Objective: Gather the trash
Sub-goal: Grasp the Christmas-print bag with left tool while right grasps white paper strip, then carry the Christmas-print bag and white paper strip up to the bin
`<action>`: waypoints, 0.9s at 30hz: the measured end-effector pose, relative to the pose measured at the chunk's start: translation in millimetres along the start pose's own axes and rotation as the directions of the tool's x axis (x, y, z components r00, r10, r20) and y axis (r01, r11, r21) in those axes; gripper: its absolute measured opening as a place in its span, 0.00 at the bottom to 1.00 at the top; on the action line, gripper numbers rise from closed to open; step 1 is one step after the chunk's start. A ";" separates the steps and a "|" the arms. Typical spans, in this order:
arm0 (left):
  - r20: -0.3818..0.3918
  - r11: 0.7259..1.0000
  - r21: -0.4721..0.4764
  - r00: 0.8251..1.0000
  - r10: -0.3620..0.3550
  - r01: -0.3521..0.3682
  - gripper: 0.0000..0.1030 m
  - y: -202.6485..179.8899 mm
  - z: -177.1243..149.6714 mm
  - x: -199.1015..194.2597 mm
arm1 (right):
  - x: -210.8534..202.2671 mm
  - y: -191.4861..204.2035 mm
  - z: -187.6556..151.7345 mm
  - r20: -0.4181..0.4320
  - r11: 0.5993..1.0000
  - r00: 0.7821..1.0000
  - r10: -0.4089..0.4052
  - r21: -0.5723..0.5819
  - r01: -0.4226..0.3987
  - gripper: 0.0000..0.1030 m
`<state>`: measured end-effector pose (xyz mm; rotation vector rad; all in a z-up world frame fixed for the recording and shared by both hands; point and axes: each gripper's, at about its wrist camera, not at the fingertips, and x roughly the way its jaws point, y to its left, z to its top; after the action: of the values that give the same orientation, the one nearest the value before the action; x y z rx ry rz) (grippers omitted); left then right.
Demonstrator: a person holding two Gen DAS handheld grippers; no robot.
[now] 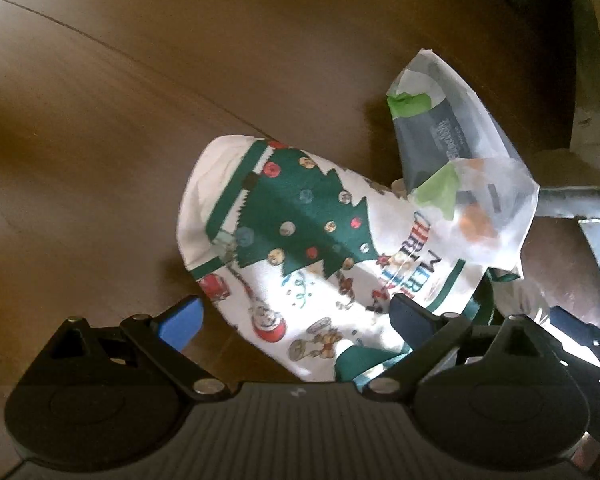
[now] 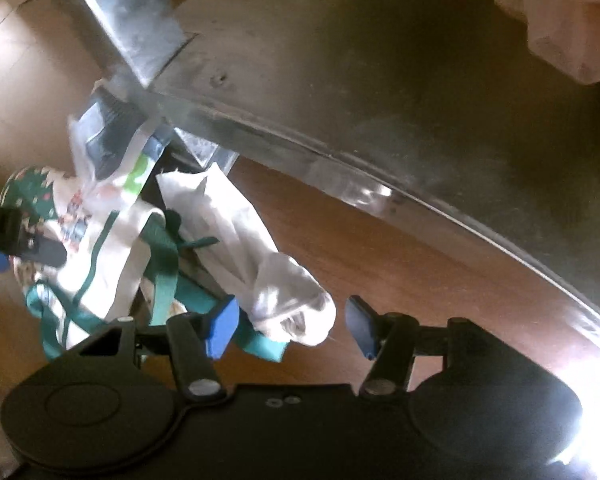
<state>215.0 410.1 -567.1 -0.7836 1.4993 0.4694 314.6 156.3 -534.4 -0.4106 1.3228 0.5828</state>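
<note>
both jaws stand wide, gripping nothing. the left gripper hangs over the christmas bag. at the right gripper, crumpled white paper lies at eleven o'clock on the wooden floor.

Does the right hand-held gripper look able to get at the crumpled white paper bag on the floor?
Probably yes: the right hand-held gripper stands open right over the crumpled white paper bag, nothing lying between; green bag straps lie close beside it.
</note>
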 end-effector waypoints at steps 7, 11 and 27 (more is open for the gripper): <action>-0.009 1.000 -0.022 1.000 -0.012 0.012 0.90 -3.6 5.0 14.1 | 14.5 -3.6 7.2 -0.027 0.999 0.999 0.019 0.050 -0.018 0.54; 0.006 0.999 -0.033 1.000 -0.017 0.017 0.70 -4.9 3.9 9.1 | 19.5 -5.2 1.0 -0.047 0.999 0.999 0.015 0.049 -0.013 0.40; 0.077 1.000 -0.017 0.997 0.026 -0.024 0.06 6.7 -26.1 -28.1 | -48.9 -11.6 -11.2 -0.058 1.000 0.998 0.029 0.001 -0.029 0.23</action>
<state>190.6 401.4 -538.1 -0.7516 1.4363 0.5252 306.2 132.6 -489.5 -0.4114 1.3858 0.5983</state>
